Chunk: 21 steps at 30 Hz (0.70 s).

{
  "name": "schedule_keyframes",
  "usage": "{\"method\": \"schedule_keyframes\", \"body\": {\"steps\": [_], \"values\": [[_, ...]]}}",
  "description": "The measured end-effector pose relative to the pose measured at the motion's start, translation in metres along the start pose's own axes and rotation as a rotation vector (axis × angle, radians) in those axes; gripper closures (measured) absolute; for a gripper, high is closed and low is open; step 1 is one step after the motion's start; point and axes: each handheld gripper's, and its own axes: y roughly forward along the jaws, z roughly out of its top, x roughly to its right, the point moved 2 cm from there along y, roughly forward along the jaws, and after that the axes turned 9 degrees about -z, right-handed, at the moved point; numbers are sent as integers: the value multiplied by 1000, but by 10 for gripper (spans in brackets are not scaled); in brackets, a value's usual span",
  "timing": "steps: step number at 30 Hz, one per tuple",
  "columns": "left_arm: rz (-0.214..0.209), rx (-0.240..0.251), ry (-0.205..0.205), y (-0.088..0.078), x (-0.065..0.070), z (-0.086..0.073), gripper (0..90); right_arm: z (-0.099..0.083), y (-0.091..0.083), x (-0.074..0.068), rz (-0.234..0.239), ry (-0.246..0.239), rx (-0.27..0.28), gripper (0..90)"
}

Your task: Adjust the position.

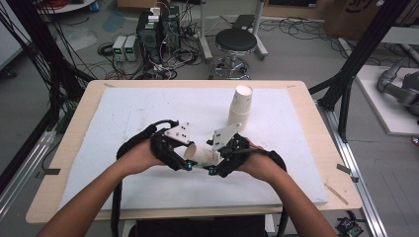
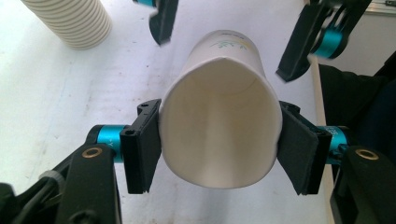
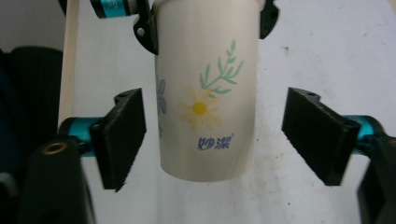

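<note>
A white paper cup printed with a yellow flower lies level in the air above the white board, near its front middle. My left gripper is shut on the cup near its rim. In the left gripper view the pads press the mouth of the cup into an oval. My right gripper faces it from the right. In the right gripper view its jaws stand on both sides of the bottom end of the cup, open, with a gap at each pad.
A stack of paper cups stands on the board behind the hands, right of centre. The board lies on a wooden table. A black stool, boxes of electronics and cables sit on the floor beyond the table.
</note>
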Motion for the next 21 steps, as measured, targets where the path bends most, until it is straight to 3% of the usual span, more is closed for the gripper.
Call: {"method": "schedule_keyframes", "body": {"steps": [10, 17, 21], "values": [[-2, -2, 2, 3, 2, 2, 350, 2, 13, -8, 23, -35, -81, 369], [4, 38, 7, 5, 4, 3, 330, 0, 17, -9, 33, -24, -84, 371], [-3, 81, 4, 6, 3, 1, 305, -5, 20, -9, 41, 0, -58, 381]]}}
